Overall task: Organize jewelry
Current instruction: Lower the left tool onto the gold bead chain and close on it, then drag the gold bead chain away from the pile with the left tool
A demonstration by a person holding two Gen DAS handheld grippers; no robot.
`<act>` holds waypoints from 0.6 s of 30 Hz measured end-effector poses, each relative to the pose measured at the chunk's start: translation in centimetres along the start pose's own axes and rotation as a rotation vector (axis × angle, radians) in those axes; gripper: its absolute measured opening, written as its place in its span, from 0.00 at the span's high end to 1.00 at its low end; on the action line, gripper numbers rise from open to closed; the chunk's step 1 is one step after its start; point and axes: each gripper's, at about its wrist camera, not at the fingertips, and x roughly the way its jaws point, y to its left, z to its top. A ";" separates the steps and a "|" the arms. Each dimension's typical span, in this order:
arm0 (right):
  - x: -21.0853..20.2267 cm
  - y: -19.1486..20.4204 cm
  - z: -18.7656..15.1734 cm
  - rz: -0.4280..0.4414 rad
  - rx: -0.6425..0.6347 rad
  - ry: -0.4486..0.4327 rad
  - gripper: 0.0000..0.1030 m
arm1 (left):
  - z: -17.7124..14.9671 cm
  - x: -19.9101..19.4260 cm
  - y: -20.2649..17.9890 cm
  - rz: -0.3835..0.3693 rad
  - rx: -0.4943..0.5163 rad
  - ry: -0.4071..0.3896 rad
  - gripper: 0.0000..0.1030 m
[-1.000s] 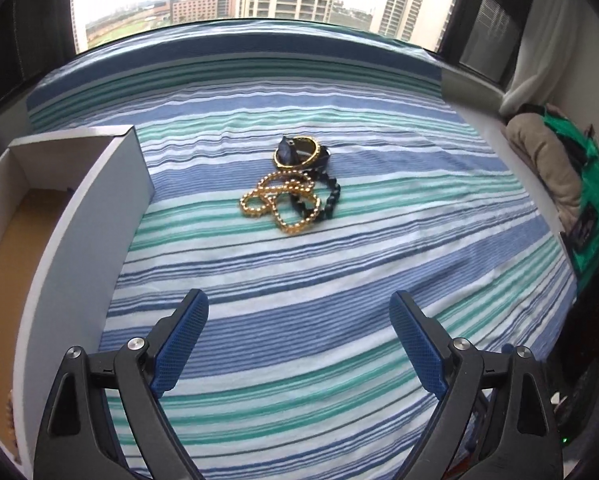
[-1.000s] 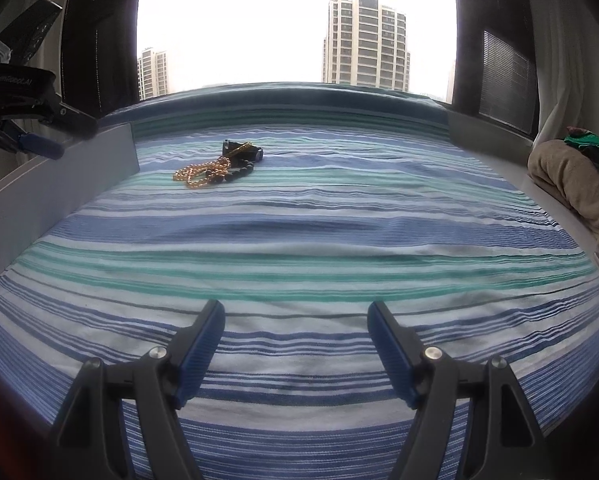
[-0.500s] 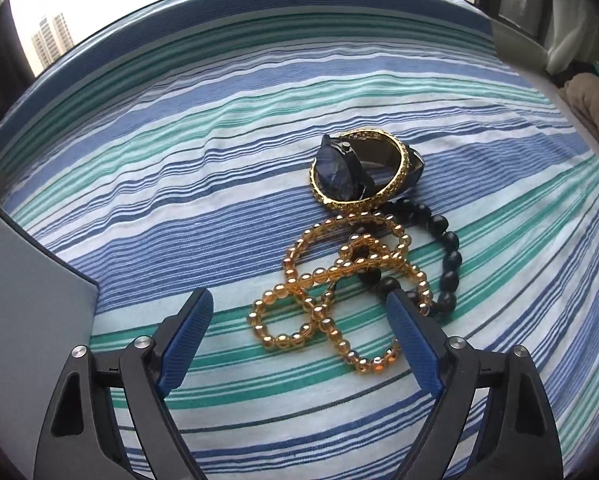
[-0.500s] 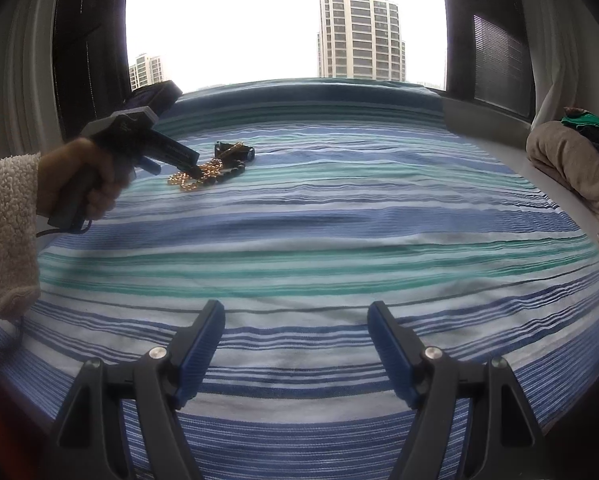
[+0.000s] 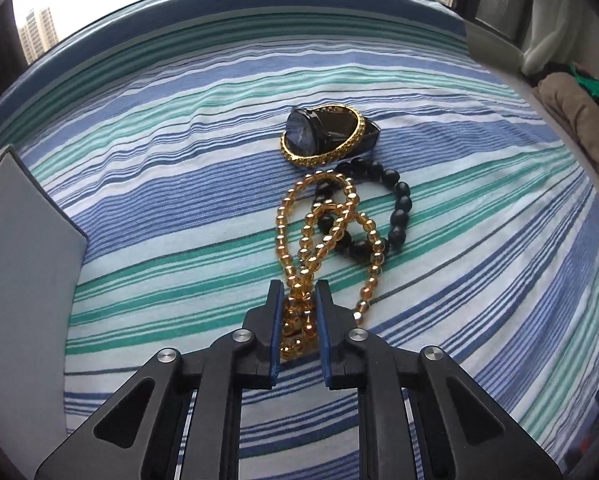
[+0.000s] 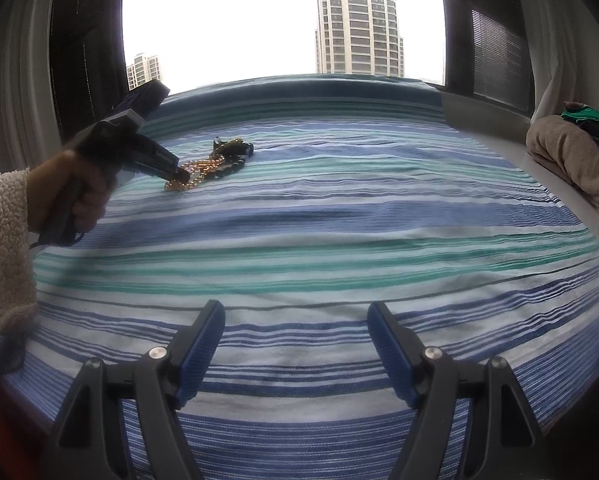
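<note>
Closing in at bottom centre of the left wrist view: left gripper [image 5: 297, 296], jaws nearly together and pinching the near loops of the amber bead strand [image 5: 319, 232] on the striped bedspread [image 5: 179, 200]. Just beyond, tangled with it, black bead bracelet [image 5: 399, 204]; farther up, gold bangle [image 5: 323, 156] around a dark watch [image 5: 303, 136]. Over in the right wrist view, right gripper [image 6: 295, 322] low, jaws wide apart, nothing between.

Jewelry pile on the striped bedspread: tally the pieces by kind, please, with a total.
Amber bead strand: 1, in the left claw, whose jaws are closing on it
Black bead bracelet: 1
Gold bangle: 1
Dark wristwatch: 1
Total: 4
</note>
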 end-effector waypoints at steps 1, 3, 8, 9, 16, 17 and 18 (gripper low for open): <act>-0.1 0.1 -0.1 0.000 -0.002 -0.002 0.27 | -0.7 -0.5 0.1 -0.001 -0.006 0.002 0.87; -0.2 0.1 -0.3 0.003 -0.004 0.001 0.27 | -2.4 -1.8 0.3 -0.003 -0.019 0.005 0.87; -0.6 0.6 -0.5 0.012 -0.007 -0.005 0.27 | -6.4 -4.9 1.3 -0.023 -0.072 0.006 0.87; -0.8 0.7 -0.4 0.012 -0.010 -0.011 0.27 | -7.4 -5.6 1.6 -0.026 -0.085 0.006 0.87; -0.5 2.2 -0.6 0.026 -0.043 0.013 0.27 | -12.6 -8.1 2.9 -0.006 -0.152 0.016 0.87; -0.5 2.6 -0.6 0.028 -0.051 0.015 0.27 | -13.1 -8.5 3.2 -0.006 -0.167 0.009 0.87; -0.6 3.1 -0.7 0.032 -0.060 0.016 0.27 | -13.5 -8.6 3.4 -0.007 -0.181 0.009 0.88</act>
